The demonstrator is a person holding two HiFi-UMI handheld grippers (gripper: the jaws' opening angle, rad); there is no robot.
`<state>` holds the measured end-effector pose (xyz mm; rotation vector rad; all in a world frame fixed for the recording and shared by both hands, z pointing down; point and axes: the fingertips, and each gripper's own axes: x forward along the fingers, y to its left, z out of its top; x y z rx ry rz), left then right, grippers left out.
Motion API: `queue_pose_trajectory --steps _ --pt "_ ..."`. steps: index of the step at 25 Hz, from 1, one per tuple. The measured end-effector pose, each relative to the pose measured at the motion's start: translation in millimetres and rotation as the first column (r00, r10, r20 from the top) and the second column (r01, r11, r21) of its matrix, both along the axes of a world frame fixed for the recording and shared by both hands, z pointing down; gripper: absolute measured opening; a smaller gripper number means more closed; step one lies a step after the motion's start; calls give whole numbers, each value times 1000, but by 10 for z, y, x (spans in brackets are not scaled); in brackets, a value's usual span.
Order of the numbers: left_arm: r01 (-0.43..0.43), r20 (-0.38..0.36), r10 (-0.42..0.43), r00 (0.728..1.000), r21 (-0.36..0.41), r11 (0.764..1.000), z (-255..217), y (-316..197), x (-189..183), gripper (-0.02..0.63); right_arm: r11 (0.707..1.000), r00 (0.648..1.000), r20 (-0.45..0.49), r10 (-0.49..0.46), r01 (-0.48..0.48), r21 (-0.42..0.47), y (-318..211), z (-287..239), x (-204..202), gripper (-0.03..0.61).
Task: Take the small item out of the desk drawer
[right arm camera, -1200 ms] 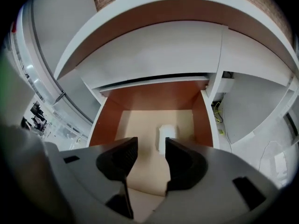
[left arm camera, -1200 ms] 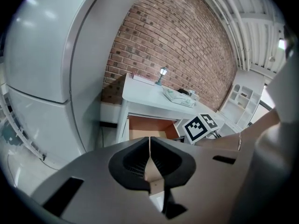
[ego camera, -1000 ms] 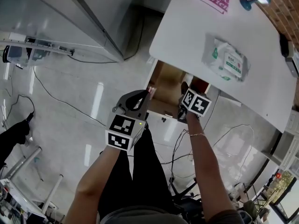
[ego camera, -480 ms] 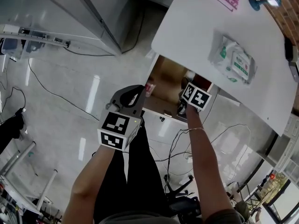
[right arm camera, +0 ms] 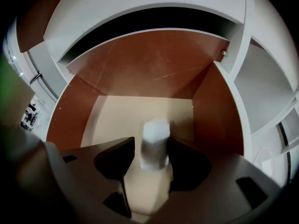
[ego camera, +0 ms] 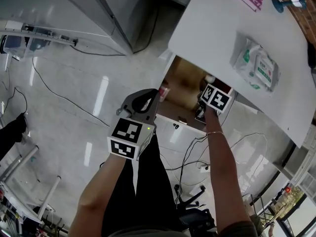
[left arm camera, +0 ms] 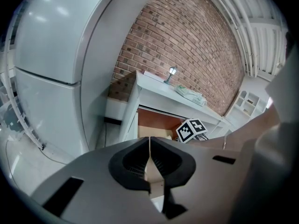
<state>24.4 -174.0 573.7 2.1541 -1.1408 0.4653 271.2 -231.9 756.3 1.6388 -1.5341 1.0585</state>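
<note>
Small white item [right arm camera: 155,135] stands upright on the open drawer's [right arm camera: 140,73] floor between the right gripper's [right arm camera: 152,147] jaws, which have just opened wider and do not press it; an off-centre close could topple it, while the left gripper [left arm camera: 149,143] stays out to the near left, clenched on nothing.

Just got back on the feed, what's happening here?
The person's right claw is down inside the open desk drawer. Its jaws have just been opening wide, and the small white item stands between them, not yet gripped. The left claw is shut and empty, outside the drawer.
</note>
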Motion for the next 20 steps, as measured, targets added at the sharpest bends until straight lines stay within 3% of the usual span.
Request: queue_pose_trajectory --steps 20 --pt "7 10 -7 1000 -22 1000 129 -24 97 28 997 994 -105 10 -18 -70 9 167 109 181"
